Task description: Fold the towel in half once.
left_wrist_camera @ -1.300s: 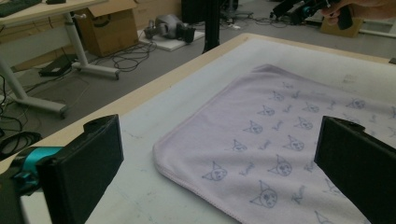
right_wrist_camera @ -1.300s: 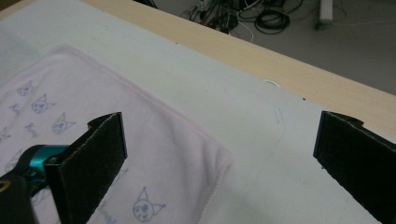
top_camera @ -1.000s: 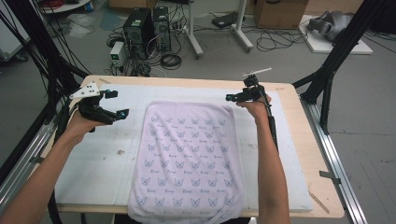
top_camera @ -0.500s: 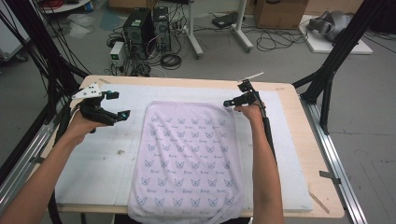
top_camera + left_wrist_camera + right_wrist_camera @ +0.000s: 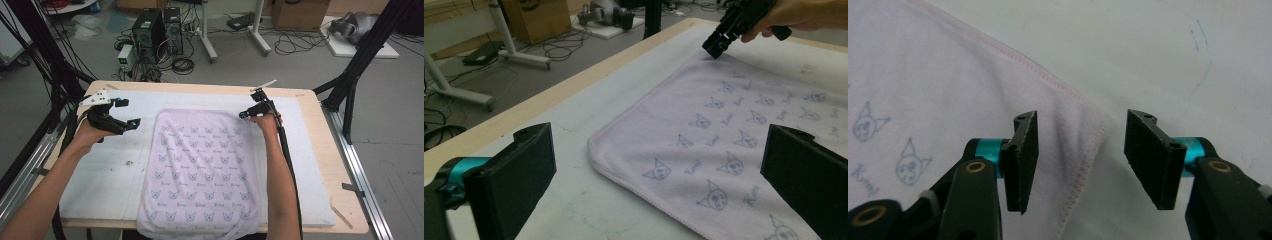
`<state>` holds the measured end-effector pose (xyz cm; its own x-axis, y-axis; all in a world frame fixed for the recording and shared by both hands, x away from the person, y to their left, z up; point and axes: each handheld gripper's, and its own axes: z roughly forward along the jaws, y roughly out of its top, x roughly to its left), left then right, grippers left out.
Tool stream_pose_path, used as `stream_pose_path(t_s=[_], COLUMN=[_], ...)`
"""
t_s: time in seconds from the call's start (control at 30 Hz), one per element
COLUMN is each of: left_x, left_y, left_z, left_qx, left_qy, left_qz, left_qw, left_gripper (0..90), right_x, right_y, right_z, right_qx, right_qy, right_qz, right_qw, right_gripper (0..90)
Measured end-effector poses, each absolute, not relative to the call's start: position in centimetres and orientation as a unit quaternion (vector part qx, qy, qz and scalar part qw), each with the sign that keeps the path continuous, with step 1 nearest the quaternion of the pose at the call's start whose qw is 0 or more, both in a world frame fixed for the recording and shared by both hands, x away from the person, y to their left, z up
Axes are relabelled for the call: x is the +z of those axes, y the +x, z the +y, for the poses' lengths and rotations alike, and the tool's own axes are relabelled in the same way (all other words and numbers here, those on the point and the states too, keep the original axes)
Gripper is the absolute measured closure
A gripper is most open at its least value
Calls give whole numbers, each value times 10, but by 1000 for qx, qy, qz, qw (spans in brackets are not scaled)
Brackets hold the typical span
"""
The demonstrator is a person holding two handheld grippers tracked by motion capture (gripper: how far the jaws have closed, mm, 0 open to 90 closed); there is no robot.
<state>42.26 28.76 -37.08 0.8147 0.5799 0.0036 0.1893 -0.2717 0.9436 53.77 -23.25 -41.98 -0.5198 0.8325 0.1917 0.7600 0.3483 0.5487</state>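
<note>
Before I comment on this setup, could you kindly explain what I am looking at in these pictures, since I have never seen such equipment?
There is no robot arm here: a person stands at a table and holds a hand-operated two-jaw gripper in each hand. The wide picture comes from a fixed camera above, with the forearms entering from below. The other two come from small cameras riding on each gripper, looking along its black jaws.

On the white mat lies a pale pink towel printed with little cat faces.

The left gripper hovers beside the towel, jaws wide apart, holding nothing. The right gripper is down at the towel's far right corner; its jaws have just been closing, with the corner between them, but a gap is visible on both sides, so nothing is gripped yet.
</note>
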Motion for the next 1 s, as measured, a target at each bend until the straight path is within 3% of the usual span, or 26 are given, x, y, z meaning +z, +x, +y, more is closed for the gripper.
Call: stream_pose_path(t_s=[0.23, 0.43, 0.73, 1.0], left_x=[-372, -374, -379, -368], left_y=[423, 425, 434, 465], left_z=[286, 284, 281, 267], left_qx=[176, 178, 197, 193], left_qy=[777, 778, 768, 773], left_qz=[250, 251, 290, 329], left_qw=[550, 548, 536, 507], left_gripper=[17, 17, 18, 17], right_x=[-422, -419, -415, -409], right_y=[538, 537, 533, 530], right_z=[-234, -232, -230, -230], right_qx=[297, 300, 302, 311], right_qy=[493, 485, 465, 455], right_qz=[816, 820, 829, 830], right_qw=[50, 55, 77, 81], right_gripper=[637, 833, 849, 849])
